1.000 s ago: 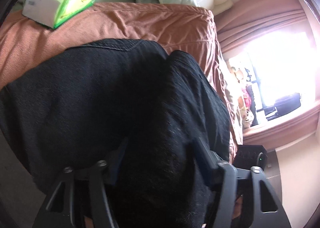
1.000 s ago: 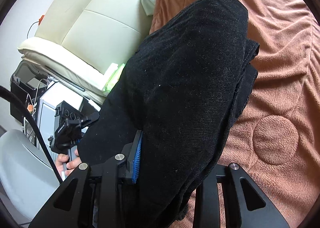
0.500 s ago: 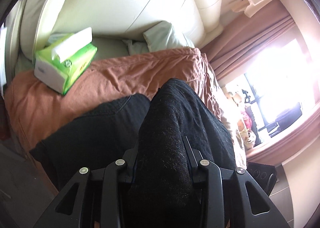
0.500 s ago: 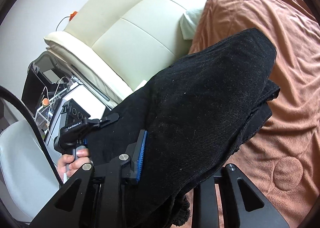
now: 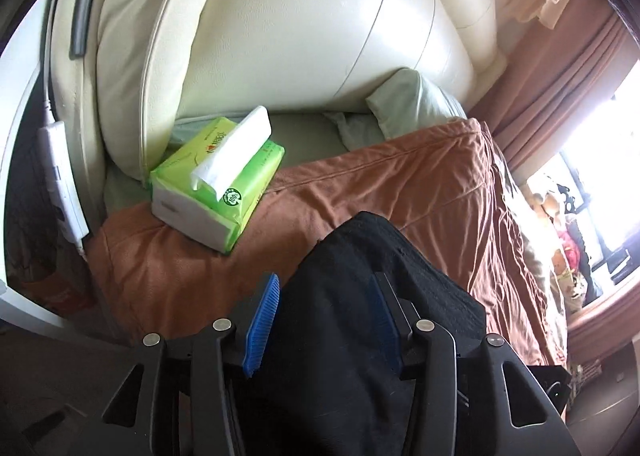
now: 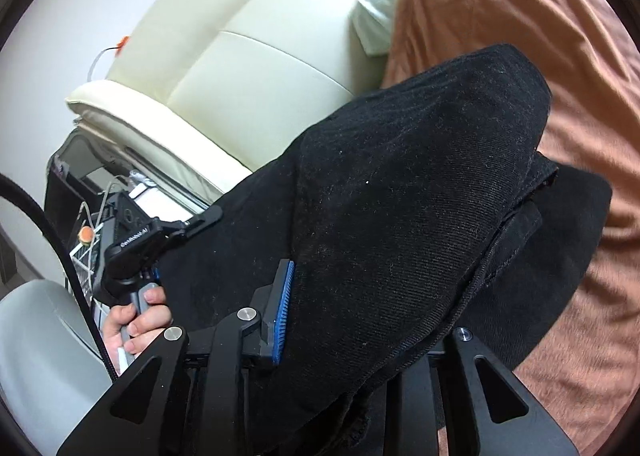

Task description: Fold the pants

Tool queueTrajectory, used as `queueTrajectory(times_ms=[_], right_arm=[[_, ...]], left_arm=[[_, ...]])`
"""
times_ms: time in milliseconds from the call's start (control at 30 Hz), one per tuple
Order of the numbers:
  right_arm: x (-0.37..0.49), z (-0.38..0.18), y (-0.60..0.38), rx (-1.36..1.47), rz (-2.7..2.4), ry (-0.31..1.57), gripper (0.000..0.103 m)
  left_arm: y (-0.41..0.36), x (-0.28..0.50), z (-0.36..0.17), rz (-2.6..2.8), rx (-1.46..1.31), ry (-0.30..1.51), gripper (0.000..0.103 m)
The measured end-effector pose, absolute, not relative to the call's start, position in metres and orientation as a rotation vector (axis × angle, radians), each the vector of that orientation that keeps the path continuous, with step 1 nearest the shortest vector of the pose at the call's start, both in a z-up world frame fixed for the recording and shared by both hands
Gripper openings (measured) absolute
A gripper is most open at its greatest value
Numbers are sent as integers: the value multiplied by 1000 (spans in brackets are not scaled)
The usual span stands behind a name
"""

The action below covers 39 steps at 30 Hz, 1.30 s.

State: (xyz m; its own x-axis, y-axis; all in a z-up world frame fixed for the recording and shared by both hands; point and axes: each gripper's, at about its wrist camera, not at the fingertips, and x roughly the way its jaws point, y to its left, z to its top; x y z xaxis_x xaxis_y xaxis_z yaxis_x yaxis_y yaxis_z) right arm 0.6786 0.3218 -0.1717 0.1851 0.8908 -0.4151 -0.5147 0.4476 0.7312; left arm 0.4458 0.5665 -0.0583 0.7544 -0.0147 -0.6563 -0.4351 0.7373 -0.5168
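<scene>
The black pants (image 6: 400, 216) are seen bunched in a thick fold over a bed covered by a rust-brown blanket (image 5: 400, 192), with the lower layers spread on the blanket at the right of the right wrist view. The right gripper (image 6: 360, 320) is pinched on the fold, its blue pad pressed against the cloth. The left gripper (image 5: 324, 320) has just been opening, with the pants between its jaws: the left blue pad (image 5: 262, 326) is seen standing clear of the cloth, while the other pad lies against it (partly hidden by the fabric). A green tissue pack (image 5: 216, 180) is seen on the blanket near a cream headboard (image 5: 280, 28), well apart from the pants.
</scene>
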Motion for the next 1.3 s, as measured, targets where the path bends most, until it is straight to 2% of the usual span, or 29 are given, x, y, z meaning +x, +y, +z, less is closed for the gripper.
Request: queueTrajectory(times_ms=[67, 100, 133, 167, 267, 333, 367, 467, 600, 767, 833, 933, 1033, 1100, 1300], right_arm=[[678, -185, 323, 491, 1059, 980, 27], [676, -187, 323, 484, 1070, 995, 34], [674, -187, 322, 477, 1066, 999, 35], [673, -186, 321, 479, 1057, 1006, 36], [682, -190, 316, 525, 1047, 1064, 48], [690, -190, 310, 564, 1041, 1065, 51], [696, -187, 307, 585, 1037, 1070, 55], [711, -194, 301, 704, 1036, 1118, 77], [730, -206, 302, 860, 1069, 1201, 82], [745, -209, 305, 866, 1028, 1218, 83], [749, -201, 309, 837, 1003, 1201, 82], [753, -189, 313, 731, 942, 1180, 67], [751, -178, 315, 663, 967, 1150, 38], [744, -158, 318, 571, 964, 1084, 23], [693, -124, 304, 375, 905, 863, 20]], left_arm=[[566, 444, -57, 239, -719, 666, 56], [565, 444, -55, 258, -702, 663, 58], [564, 444, -54, 270, -688, 663, 60], [563, 444, -54, 268, -692, 660, 60], [557, 444, -56, 266, -713, 656, 60], [551, 444, -58, 282, -699, 662, 60], [548, 444, -60, 291, -696, 665, 60], [539, 443, -68, 300, -696, 681, 60], [526, 437, -76, 305, -696, 691, 60], [504, 420, -82, 311, -692, 668, 60], [496, 415, -83, 303, -691, 671, 60], [488, 415, -85, 309, -682, 688, 60], [484, 417, -89, 313, -685, 711, 59], [480, 418, -91, 318, -674, 724, 59], [471, 423, -99, 296, -664, 753, 59]])
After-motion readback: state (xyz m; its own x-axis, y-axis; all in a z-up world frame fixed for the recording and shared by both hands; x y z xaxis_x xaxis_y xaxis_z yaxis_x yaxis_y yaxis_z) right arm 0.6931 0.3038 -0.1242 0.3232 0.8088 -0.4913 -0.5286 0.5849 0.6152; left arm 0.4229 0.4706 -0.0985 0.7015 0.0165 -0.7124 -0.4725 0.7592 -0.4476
